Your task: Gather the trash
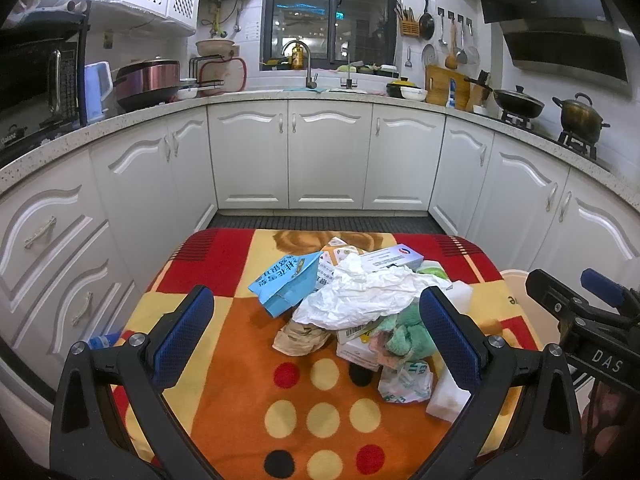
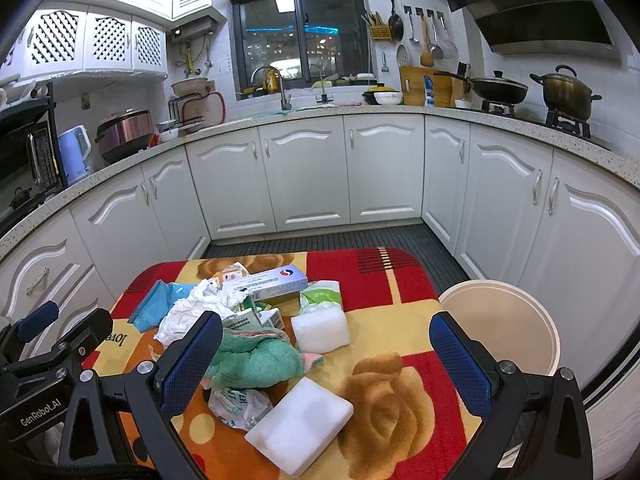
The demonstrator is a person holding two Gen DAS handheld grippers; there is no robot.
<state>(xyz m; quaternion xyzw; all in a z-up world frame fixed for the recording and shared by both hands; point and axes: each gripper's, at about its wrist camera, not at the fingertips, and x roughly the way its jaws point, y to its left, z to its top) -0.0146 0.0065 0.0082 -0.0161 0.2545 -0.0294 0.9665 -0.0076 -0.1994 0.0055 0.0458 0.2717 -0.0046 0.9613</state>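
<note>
A heap of trash lies on a table under a colourful blanket [image 1: 248, 360]: a blue paper bag [image 1: 286, 282], crumpled white paper [image 1: 360, 296], a green cloth [image 2: 256, 356], a long white box [image 2: 266, 282], small cartons and a plastic wrapper [image 2: 238, 402]. Two white foam blocks [image 2: 300, 424] [image 2: 320, 328] lie on the heap's right side. My left gripper [image 1: 318, 340] is open above the heap, holding nothing. My right gripper [image 2: 326, 364] is open over the foam blocks, also holding nothing. A beige round bin [image 2: 516, 320] stands just past the table's right edge.
White kitchen cabinets [image 1: 328, 156] ring the table on three sides, with a dark floor mat [image 2: 332, 238] between them. The counter holds a sink tap [image 1: 308, 64], pots on a stove [image 2: 564, 92], a rice cooker [image 1: 148, 84] and a microwave [image 1: 36, 84].
</note>
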